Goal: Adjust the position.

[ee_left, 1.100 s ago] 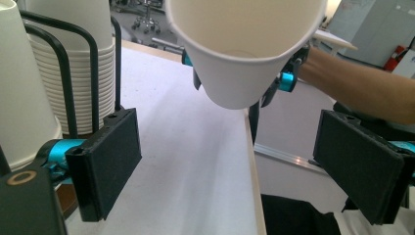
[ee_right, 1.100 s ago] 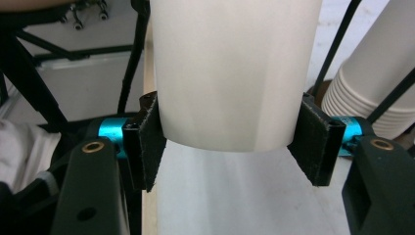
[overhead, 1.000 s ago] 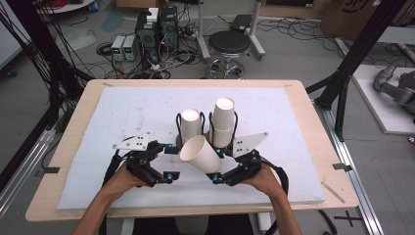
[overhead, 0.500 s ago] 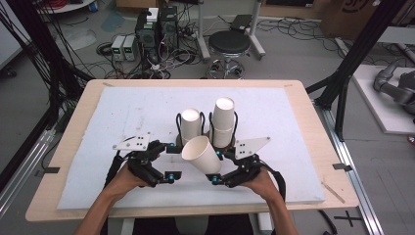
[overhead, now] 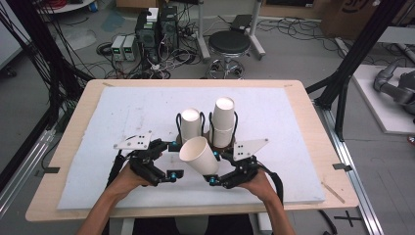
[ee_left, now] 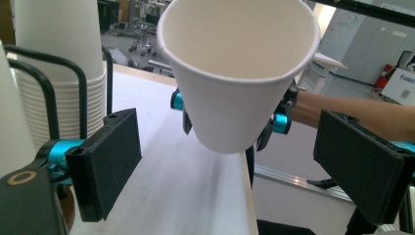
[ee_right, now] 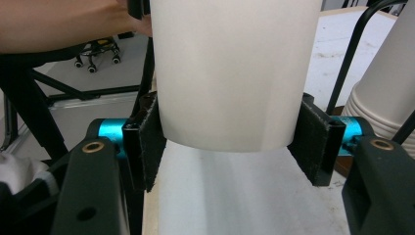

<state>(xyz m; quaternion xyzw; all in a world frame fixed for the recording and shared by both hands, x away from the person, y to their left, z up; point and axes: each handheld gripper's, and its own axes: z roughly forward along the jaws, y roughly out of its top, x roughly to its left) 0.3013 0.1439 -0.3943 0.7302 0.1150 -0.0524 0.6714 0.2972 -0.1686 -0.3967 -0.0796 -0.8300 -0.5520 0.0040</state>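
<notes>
With my right tongs (overhead: 211,172) clamped on the base of the paper cup (overhead: 198,154), tilted in the air just in front of the two cup stacks (overhead: 222,122), I'd hold it steady and ease my open left tongs (overhead: 169,159) squarely around its rim.

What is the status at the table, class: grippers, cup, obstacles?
Right gripper shut on the paper cup, held tilted above the table. Left gripper open, empty. Two cup stacks close behind; nothing blocking.
</notes>
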